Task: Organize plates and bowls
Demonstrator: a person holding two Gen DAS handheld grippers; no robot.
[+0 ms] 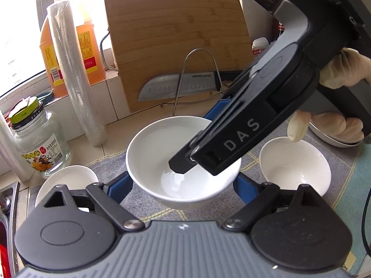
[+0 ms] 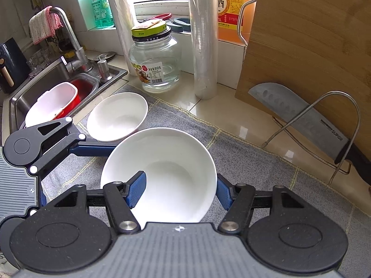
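A white bowl (image 1: 162, 153) hangs above the grey cloth mat (image 1: 347, 169), held by both grippers. My left gripper (image 1: 182, 181) is shut on it, its blue pads pressing the lower wall from either side. My right gripper (image 1: 197, 139) comes in from the upper right, shut on the bowl's wall with one finger inside and one outside. In the right wrist view the bowl (image 2: 171, 162) sits between the right gripper's (image 2: 179, 192) pads, and a left finger (image 2: 92, 149) reaches its left side. Two more white bowls (image 1: 65, 180) (image 1: 294, 164) rest on the mat.
A metal plate (image 1: 334, 136) lies at the far right under a gloved hand (image 1: 343, 69). A cutting board (image 1: 176, 41), a knife on a wire rack (image 1: 180, 85), a glass jar (image 1: 39, 148), a film roll (image 1: 74, 74) and an oil bottle (image 1: 85, 44) line the back. The sink (image 2: 46, 92) is left of the mat.
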